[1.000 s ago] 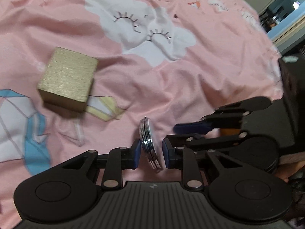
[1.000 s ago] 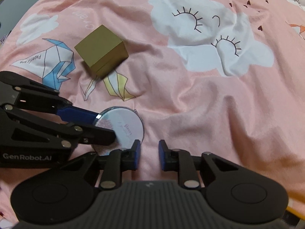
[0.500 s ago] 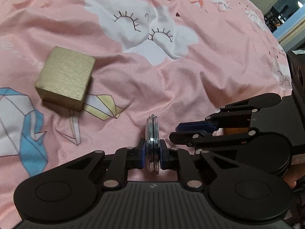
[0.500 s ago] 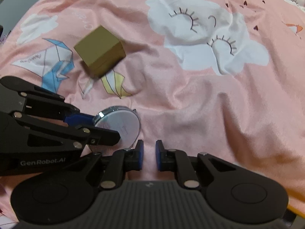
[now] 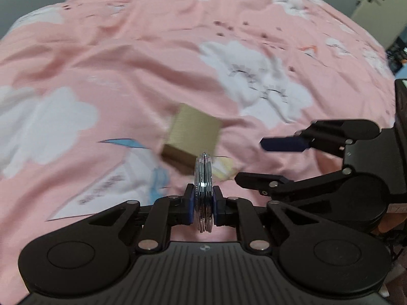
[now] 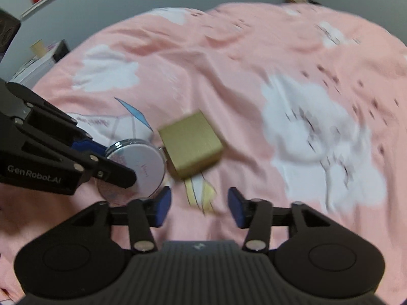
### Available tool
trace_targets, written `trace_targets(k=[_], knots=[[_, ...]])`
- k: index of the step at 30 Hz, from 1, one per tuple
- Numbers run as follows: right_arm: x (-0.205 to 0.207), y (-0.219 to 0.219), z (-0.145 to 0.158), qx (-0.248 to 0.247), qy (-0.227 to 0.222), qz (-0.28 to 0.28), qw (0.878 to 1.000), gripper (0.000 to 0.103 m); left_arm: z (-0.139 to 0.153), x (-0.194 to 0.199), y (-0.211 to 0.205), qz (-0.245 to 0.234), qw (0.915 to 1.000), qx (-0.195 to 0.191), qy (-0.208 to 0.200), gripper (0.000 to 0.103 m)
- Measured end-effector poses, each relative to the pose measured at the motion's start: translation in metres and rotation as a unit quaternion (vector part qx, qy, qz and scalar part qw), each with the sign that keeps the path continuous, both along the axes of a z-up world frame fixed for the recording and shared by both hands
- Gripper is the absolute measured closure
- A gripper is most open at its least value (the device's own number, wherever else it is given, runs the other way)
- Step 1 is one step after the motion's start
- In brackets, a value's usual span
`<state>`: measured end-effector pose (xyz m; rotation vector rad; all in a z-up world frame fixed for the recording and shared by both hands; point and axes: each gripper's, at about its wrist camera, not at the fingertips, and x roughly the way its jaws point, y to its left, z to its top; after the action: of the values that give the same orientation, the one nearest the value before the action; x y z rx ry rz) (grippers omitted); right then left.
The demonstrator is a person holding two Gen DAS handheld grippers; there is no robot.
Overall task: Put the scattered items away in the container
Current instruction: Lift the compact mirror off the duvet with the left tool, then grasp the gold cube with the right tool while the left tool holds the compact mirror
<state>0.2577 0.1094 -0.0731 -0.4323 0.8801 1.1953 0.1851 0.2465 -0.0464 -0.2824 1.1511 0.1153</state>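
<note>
My left gripper point(image 5: 203, 203) is shut on a round silver compact mirror point(image 5: 203, 188), held on edge above the pink bedspread; in the right wrist view its flat face point(image 6: 138, 167) shows between the left gripper's fingers. A gold cube box point(image 5: 192, 138) sits closed on the bed just beyond the mirror, and also in the right wrist view point(image 6: 192, 143). My right gripper point(image 6: 199, 208) is open and empty, close to the right of the left gripper and short of the box.
The pink bedspread point(image 5: 127, 63) with white cloud prints is rumpled. A white shelf with small items point(image 6: 38, 61) stands past the bed's far left edge. A door and furniture point(image 5: 381, 5) lie at the far right.
My left gripper has lifted the mirror off the bed and both views have tilted up. My right gripper has opened wider. The box appears nearer the middle of both views.
</note>
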Motion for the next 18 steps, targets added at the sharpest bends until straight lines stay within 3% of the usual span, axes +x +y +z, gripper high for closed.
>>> trace_targets(k=[4, 18], knots=[[0.003, 0.019, -0.004, 0.005, -0.038, 0.034, 0.999, 0.028, -0.002, 0.001, 0.013, 0.024, 0.9996, 0.011, 0.005, 0.088], [0.017, 0.066, -0.027, -0.017, -0.048, 0.091, 0.995, 0.033, -0.016, 0.011, 0.029, 0.051, 0.9986, 0.008, 0.007, 0.088]])
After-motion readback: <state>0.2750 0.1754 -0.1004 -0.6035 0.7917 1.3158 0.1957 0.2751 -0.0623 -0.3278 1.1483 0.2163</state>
